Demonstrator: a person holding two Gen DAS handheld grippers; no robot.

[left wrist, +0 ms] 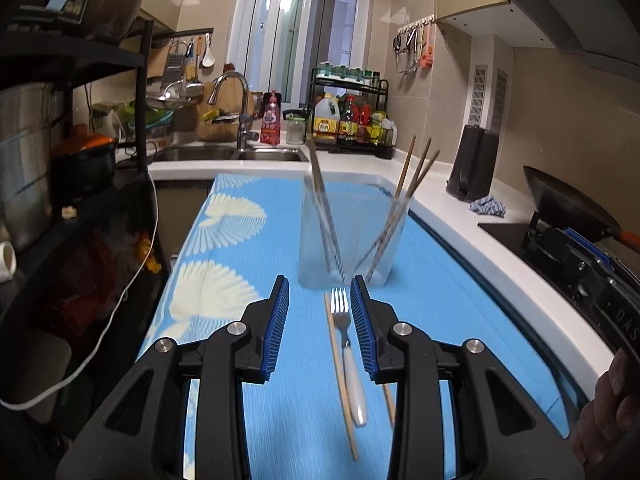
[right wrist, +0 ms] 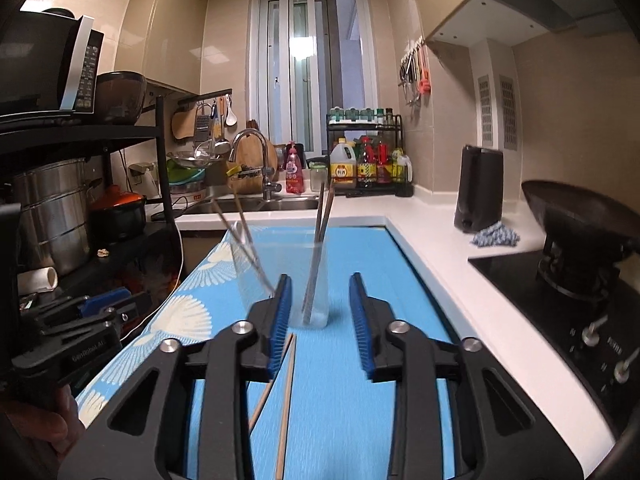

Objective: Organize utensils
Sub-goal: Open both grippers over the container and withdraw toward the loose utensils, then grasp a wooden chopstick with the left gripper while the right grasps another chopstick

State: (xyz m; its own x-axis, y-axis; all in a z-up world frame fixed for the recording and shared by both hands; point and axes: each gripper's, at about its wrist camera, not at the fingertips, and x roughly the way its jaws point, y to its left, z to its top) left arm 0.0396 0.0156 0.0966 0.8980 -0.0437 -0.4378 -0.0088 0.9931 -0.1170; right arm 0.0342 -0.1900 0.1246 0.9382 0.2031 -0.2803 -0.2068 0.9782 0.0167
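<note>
Two grippers hover above a blue mat [left wrist: 256, 420] with a white fan pattern that covers a white counter [left wrist: 472, 216]. Left gripper [left wrist: 320, 320]: its blue-padded fingers [left wrist: 276, 328] stand wide apart and hold nothing. Between them, lying flat on the mat, is a fork [left wrist: 349, 354] with a white handle, its tines toward a clear glass [left wrist: 352, 236]. One loose chopstick [left wrist: 340, 376] lies just beside the fork on its left, and a second loose stick [left wrist: 389, 404] shows partly under the right finger. The glass stands upright on the mat just beyond the fingertips and holds several chopsticks [left wrist: 412, 176] leaning against its right rim, plus thinner metal-looking sticks [left wrist: 320, 184] leaning left; their exact count is blurred.

Right gripper [right wrist: 320, 312]: its jaws are likewise spread wide, with only bare mat between them. In this view the glass [right wrist: 312, 280] sits ahead of the left finger, and the two loose chopsticks [right wrist: 286, 396] lie on the mat below that finger, crossing near their far ends. The fork is hidden here.

Around the mat: a sink [left wrist: 224, 154] with a faucet [left wrist: 236, 100] at the far end, a rack of sauce bottles [left wrist: 352, 116], a black kettle [left wrist: 474, 164], and a wok [right wrist: 576, 220] on the stove [right wrist: 560, 304].
</note>
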